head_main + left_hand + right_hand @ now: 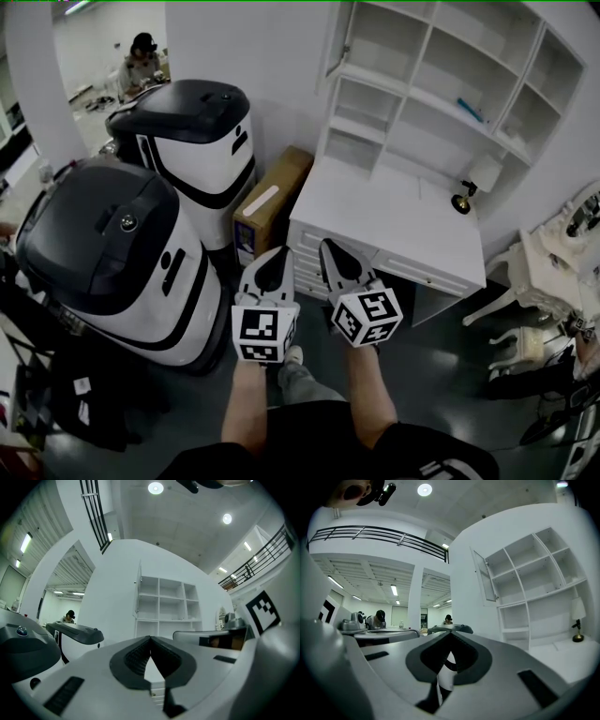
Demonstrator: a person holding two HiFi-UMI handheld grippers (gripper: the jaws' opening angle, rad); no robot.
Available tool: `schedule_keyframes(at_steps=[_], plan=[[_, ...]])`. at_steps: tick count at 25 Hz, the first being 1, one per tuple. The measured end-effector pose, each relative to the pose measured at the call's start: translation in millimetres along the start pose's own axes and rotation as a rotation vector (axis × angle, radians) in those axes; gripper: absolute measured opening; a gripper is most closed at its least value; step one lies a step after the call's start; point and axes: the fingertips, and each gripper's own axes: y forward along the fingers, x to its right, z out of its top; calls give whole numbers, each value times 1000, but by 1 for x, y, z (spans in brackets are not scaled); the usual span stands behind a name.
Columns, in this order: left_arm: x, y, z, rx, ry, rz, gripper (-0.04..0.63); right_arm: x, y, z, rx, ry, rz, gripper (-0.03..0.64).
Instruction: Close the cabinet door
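Both forearms (246, 412) reach forward side by side, roughly parallel. The left tongs (276, 255) point level, jaws pressed together with nothing between them. The right tongs (330, 247), just beside them, point level too, jaws likewise together and empty.

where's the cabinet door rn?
Head view, upper middle: the cabinet door stands swung open at the top-left corner of the white shelf unit, above the desk and against the white wall.
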Motion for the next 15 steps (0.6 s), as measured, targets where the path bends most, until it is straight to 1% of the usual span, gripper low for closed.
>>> schedule_keyframes(at_steps=[7,15], plan=[[-12,53,-3,-2,8,-5,12,44,33,2,12,13,-32,17],[-10,115,4,8,10,-46,12,96,64,14,35,4,-77,18]])
